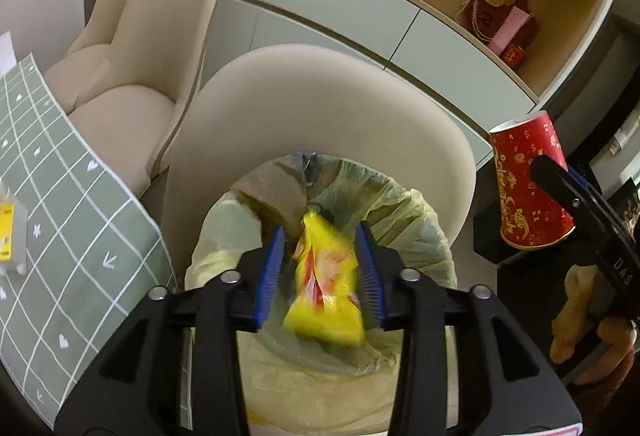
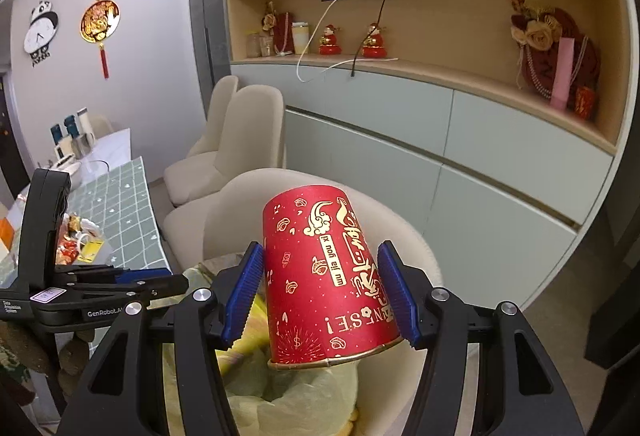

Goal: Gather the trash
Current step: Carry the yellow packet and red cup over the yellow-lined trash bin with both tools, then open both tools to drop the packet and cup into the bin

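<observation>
From the left wrist, the left gripper [image 1: 320,268] has its ribbed blue pads spread, and a crinkly yellow wrapper [image 1: 326,276], blurred, lies loose between them without being pinched, right above the bin [image 1: 420,232] with its thin, wrinkled yellowish liner. Behind the bin curves a smooth beige chair [image 1: 320,104]. From the right wrist, the right gripper [image 2: 322,296] clamps a red paper cup [image 2: 328,284] with gold print, mouth down, over the bin [image 2: 248,388].

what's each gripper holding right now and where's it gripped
Right gripper clamps the red paper cup by its sides, mouth down. Left gripper is open; the yellow wrapper looks released.
</observation>
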The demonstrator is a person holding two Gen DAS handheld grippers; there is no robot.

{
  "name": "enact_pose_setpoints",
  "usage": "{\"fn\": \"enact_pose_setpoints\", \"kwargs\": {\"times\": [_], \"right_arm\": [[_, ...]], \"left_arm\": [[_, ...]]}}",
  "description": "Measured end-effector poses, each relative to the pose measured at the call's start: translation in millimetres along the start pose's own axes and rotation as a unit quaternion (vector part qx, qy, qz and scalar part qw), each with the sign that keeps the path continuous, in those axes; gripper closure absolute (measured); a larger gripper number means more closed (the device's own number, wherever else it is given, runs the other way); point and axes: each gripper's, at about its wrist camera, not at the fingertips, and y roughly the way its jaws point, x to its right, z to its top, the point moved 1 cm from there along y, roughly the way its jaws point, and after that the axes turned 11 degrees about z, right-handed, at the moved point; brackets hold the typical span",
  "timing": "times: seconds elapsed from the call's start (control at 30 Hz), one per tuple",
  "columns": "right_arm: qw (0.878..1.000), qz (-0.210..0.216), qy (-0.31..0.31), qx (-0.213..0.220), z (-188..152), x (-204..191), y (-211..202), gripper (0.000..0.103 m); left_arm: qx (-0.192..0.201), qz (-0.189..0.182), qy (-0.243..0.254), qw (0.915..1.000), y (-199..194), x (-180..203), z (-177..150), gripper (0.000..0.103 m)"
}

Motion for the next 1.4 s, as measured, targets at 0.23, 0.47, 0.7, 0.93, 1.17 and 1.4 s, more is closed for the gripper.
{"fn": "enact_pose_setpoints", "kwargs": {"times": [0.23, 0.47, 0.7, 0.93, 1.17, 1.4], "right_arm": [[0.999, 0.026, 0.005, -0.025, -15, -16, 24, 0.047], [0.998, 0.045, -0.008, -0.038, -18, -38, 45, 0.047], [0.997, 0.055, -0.007, -0.056, -26, -46, 66, 0.047], [0.995, 0.063, 0.015, -0.078, -30, -43, 77, 0.046], [0.995, 0.044, 0.004, -0.093, -37, -53, 75, 0.045], [0.995, 0.040, 0.008, -0.096, -38, -65, 69, 0.044]], "left_arm": [[0.019, 0.036, -0.001, 0.9992, -19, -12, -21, 0.064], [0.029, 0.049, 0.000, 0.9984, -47, -23, -37, 0.061], [0.056, 0.077, -0.003, 0.9955, -76, -44, -48, 0.059], [0.055, 0.077, -0.039, 0.9947, -82, -71, -51, 0.059], [0.057, 0.072, -0.058, 0.9941, -88, -89, -59, 0.059], [0.063, 0.065, -0.066, 0.9937, -99, -107, -64, 0.059]]}}
